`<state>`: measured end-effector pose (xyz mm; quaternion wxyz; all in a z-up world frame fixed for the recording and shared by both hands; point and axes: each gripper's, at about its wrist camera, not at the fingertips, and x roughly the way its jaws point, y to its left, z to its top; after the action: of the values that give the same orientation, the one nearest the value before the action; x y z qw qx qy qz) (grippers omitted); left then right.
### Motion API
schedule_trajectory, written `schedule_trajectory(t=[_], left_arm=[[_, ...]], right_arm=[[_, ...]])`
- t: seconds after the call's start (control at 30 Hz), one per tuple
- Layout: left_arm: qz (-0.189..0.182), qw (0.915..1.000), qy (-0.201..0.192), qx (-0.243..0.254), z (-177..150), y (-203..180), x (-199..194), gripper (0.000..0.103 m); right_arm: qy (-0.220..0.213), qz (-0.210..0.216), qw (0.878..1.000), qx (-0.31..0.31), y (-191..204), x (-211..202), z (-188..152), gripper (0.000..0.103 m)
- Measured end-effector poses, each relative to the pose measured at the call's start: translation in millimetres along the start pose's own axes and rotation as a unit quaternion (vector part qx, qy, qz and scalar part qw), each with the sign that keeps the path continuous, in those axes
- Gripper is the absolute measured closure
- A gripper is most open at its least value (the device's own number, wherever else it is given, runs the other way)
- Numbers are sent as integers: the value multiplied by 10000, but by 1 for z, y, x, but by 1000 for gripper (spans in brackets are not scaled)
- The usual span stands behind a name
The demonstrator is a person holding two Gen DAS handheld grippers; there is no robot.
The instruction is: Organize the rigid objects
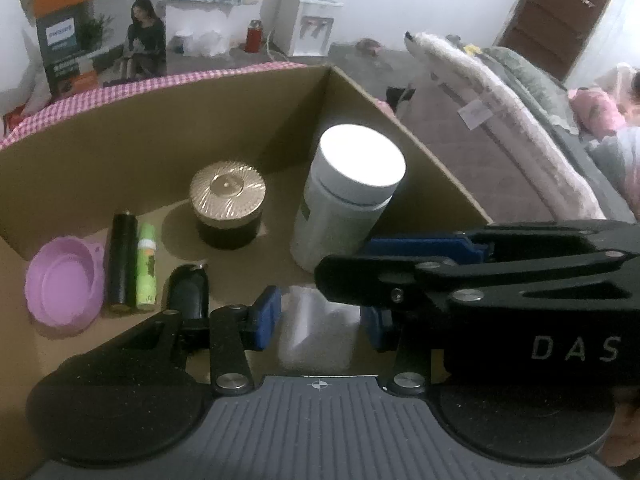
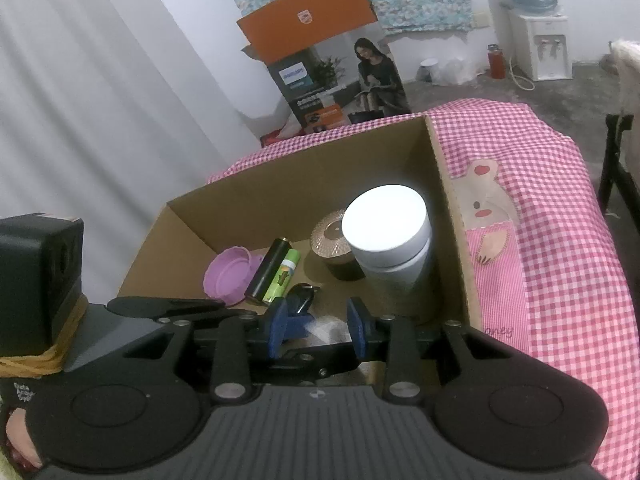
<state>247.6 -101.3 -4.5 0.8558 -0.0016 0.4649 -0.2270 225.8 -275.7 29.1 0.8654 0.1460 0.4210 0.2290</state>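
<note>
"DAS" on right tongs (image 1: 340, 264); "PHILIPS" on printed carton (image 2: 320, 76).

Open at the top, the cardboard box (image 2: 240, 216), with walls standing on the far, left and right sides. Tall white-capped bottle (image 2: 390, 256) upright against the right wall, blocking that corner. Just left of it, gold-lidded jar (image 1: 228, 204). Bare floor between jar and far wall, and along the left wall behind the purple lid (image 1: 64, 284). Black tube (image 1: 122, 264) and green tube (image 1: 146, 270) lying side by side, touching, beside the purple lid. Black key fob (image 1: 188, 292) close before the left hand-held gripper (image 1: 320, 316). Right hand-held gripper (image 2: 318, 330) crossing over the near right of the box, crowding the bottle's base.
</note>
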Motion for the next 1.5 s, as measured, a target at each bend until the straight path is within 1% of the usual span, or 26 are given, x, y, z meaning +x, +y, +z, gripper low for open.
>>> schedule_trajectory(t=[0.17,0.23,0.33,0.37,0.43,0.47,0.53,0.57,0.6,0.63,0.67,0.73,0.8,0.83,0.87,0.9,0.93,1.03,1.1,1.2,1.27,1.37,1.43,1.5], left_arm=[[13,9999,-144,33,-1,-2,-7,57],[27,9996,-265,65,-1,-4,-13,51],[95,9987,-474,134,-1,-5,-25,47],[117,9984,-538,150,-2,-6,-30,45],[147,9976,-657,140,-3,-6,-40,35],[157,9971,-727,137,-4,-7,-45,33],[216,9960,-859,141,-6,-8,-56,18],[261,9953,-924,147,-8,-8,-62,13],[314,9943,-1004,162,-11,-8,-68,5],[375,9933,-1081,170,-14,-8,-74,1],[470,9920,-1161,178,-17,-11,-79,0],[703,9894,-1256,190,-23,-11,-91,0],[934,9875,-1254,174,-28,-10,-101,0],[1066,9867,-1216,150,-29,-11,-105,0],[1178,9856,-1204,124,-31,-11,-109,0],[1288,9841,-1219,95,-32,-11,-113,0],[1426,9819,-1247,60,-35,-11,-116,0],[1711,9764,-1315,-32,-40,-12,-122,0],[1948,9718,-1323,-111,-43,-14,-123,0],[2217,9659,-1337,-74,-50,-18,-124,0],[2240,9656,-1315,117,-53,-21,-123,0],[2252,9655,-1238,422,-57,-28,-116,0],[2332,9637,-1246,370,-62,-29,-114,0],[2277,9665,-1166,213,-64,-24,-113,0]], right_arm=[[-82,-15,10000,29,-1,-5,0,67],[-147,5,9999,31,0,-9,-1,66],[-295,23,9996,15,3,-18,-1,59],[-369,43,9993,9,5,-23,-1,59],[-499,94,9987,8,9,-31,0,59],[-567,116,9983,12,10,-36,0,58],[-729,172,9972,60,13,-47,0,52],[-815,196,9964,103,15,-52,0,44],[-898,212,9956,143,15,-57,-1,42],[-990,223,9946,193,15,-63,-2,41],[-1086,223,9935,252,16,-69,-4,40],[-1264,194,9911,362,16,-80,-10,32],[-1469,98,9882,412,18,-93,-17,23],[-1553,34,9870,409,21,-99,-19,21],[-1638,-51,9856,412,23,-105,-22,14],[-1733,-166,9839,413,25,-110,-26,4],[-1826,-284,9820,390,28,-115,-31,1],[-2000,-777,9764,233,40,-125,-44,0],[-2001,-1166,9727,124,49,-126,-51,0],[-1912,-1581,9687,-36,59,-122,-60,0],[-1848,-1908,9640,-101,66,-117,-65,0],[-1845,-2394,9530,-209,75,-112,-72,0],[-1855,-2587,9476,-284,78,-110,-76,0],[-1842,-2634,9463,-344,80,-109,-79,0]])
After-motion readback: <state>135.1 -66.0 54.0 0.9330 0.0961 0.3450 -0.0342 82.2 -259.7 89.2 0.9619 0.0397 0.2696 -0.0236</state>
